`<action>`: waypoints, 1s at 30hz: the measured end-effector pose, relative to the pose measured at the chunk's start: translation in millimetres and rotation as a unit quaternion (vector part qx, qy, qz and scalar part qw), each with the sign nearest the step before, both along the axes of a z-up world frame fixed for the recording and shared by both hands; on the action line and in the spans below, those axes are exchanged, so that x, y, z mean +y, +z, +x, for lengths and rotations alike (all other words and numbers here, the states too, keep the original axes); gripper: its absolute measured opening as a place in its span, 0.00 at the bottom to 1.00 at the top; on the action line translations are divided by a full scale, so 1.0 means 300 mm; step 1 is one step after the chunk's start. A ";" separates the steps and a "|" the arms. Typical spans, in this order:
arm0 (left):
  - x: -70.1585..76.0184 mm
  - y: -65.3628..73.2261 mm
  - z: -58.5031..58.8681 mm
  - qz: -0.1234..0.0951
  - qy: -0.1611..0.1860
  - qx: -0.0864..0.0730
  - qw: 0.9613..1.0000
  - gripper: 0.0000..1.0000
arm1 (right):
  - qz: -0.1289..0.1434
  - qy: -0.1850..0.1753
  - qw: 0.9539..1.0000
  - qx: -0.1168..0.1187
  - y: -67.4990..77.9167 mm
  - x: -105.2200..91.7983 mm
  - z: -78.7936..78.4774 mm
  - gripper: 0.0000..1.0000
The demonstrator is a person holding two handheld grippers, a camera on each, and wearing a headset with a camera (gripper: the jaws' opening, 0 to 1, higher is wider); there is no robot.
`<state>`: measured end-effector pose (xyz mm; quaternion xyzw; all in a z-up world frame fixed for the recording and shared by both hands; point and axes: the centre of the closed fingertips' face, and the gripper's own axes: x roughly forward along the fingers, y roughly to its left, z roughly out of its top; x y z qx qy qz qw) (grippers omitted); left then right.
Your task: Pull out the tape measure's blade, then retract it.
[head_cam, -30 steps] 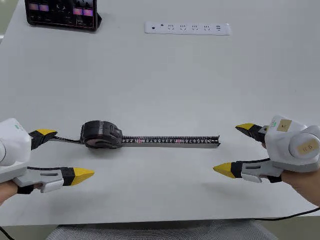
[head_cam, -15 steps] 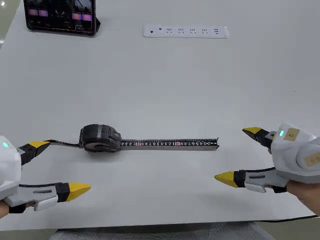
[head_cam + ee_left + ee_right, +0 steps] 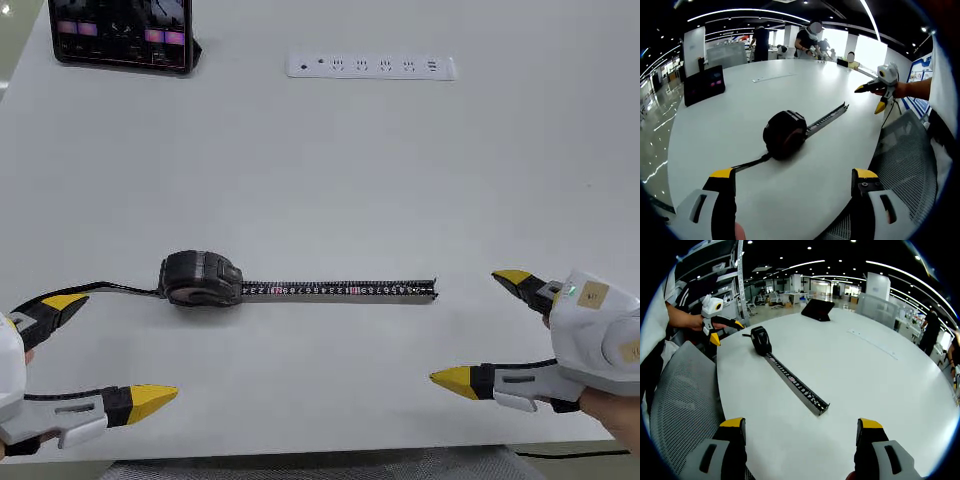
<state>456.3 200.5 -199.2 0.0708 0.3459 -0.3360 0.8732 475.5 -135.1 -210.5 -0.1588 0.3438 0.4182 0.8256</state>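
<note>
Lying on the white table (image 3: 350, 170) toward its near edge, the tape measure (image 3: 200, 278) has its blade (image 3: 340, 290) drawn out flat, parallel to that edge, in the head view. The black case sits left of the table's middle, and a thin strap (image 3: 125, 290) trails from it. The left gripper (image 3: 110, 348) hovers at the near left corner and the right gripper (image 3: 480, 328) at the near right. Both have their jaws spread wide, hold nothing, and are apart from the tape. A tablet (image 3: 122, 30) stands at the far left corner, and a power strip (image 3: 370, 66) lies along the far edge.

From the left gripper view, the wide yellow-tipped jaws frame the case, which rests just ahead of them on the table, untouched. The blade runs away toward the other gripper.

From the right gripper view, the parted jaws face the blade's hooked end (image 3: 822, 407), near but clear of it. The case lies well beyond.
</note>
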 end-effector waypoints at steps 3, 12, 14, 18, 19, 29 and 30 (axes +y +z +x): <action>0.005 0.001 -0.006 -0.002 0.007 -0.001 1.000 0.94 | 0.001 -0.002 1.000 0.000 0.000 0.002 -0.008 0.92; 0.013 -0.004 -0.020 -0.007 0.023 -0.004 1.000 0.96 | 0.013 -0.010 1.000 0.003 -0.002 0.009 -0.034 0.95; 0.014 -0.011 -0.024 -0.006 0.025 -0.001 1.000 0.97 | 0.014 -0.014 1.000 0.001 -0.004 0.009 -0.036 0.96; 0.012 -0.016 -0.036 -0.009 0.026 0.002 1.000 0.97 | 0.016 -0.015 1.000 0.002 -0.005 0.014 -0.042 0.97; 0.012 -0.019 -0.039 -0.010 0.027 0.003 1.000 0.97 | 0.018 -0.017 1.000 0.001 -0.005 0.016 -0.042 0.97; 0.013 -0.039 -0.051 -0.014 0.031 0.009 0.999 0.98 | 0.024 -0.025 0.999 0.004 -0.015 0.012 -0.043 0.99; 0.013 -0.039 -0.052 -0.013 0.032 0.009 0.999 0.98 | 0.024 -0.025 0.999 0.004 -0.015 0.013 -0.044 0.99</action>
